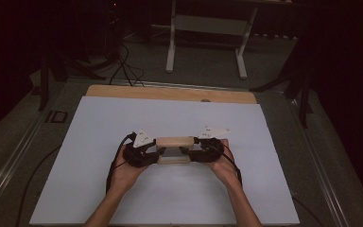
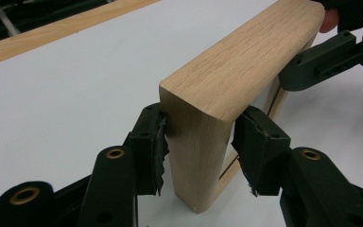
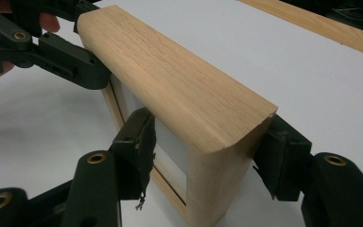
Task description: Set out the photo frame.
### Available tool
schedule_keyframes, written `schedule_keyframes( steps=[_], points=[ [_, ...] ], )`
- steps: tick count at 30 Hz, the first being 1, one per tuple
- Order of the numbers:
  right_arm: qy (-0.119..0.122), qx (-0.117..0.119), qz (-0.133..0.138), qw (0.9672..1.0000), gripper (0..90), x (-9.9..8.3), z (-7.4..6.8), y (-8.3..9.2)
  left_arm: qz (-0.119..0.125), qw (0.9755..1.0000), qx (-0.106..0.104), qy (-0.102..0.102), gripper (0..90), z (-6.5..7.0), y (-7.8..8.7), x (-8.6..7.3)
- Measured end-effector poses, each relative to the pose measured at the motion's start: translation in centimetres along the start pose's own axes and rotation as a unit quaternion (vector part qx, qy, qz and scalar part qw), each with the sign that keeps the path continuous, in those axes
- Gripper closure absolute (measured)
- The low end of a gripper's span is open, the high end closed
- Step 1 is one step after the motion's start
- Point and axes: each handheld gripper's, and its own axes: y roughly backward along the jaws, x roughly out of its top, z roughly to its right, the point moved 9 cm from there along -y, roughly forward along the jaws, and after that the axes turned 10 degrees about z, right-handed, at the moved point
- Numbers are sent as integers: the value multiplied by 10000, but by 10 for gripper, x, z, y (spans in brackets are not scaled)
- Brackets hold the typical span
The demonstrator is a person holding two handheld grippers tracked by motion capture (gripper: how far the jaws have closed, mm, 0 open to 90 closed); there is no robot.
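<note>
In the lower middle of the high view, two hands bring the left gripper (image 1: 147,152) and the right gripper (image 1: 194,150) to the opposite ends of a wooden frame (image 1: 173,141), probably so that it stays balanced between them. The frame stands upright on the white board (image 1: 99,189), near its centre. Each gripper's jaws are clamped on one side post of the frame, likely to keep it standing or to lift it evenly.

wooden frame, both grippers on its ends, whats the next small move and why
Probably a short, level lift with both hands. The wooden frame stands upright on the white table, the left gripper clamps one end post and the right gripper the other, so the load looks evenly shared.
</note>
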Motion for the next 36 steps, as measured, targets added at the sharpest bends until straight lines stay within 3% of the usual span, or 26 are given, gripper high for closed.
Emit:
schedule_keyframes(
  steps=[14, 29, 36],
  points=[
    [-59, -126, -67, 9999, 424, 5, 1, -9, -60, 9999, 107, -8, 537, -10, -1, 2],
    [-245, -225, -40, 9994, 429, 6, 5, -14, 3, 9999, 34, 169, 529, -18, -7, 4],
    [-284, -201, -23, 9994, 439, 6, 7, -13, -14, 9999, 24, 156, 529, -18, -9, 5]
  ],
)
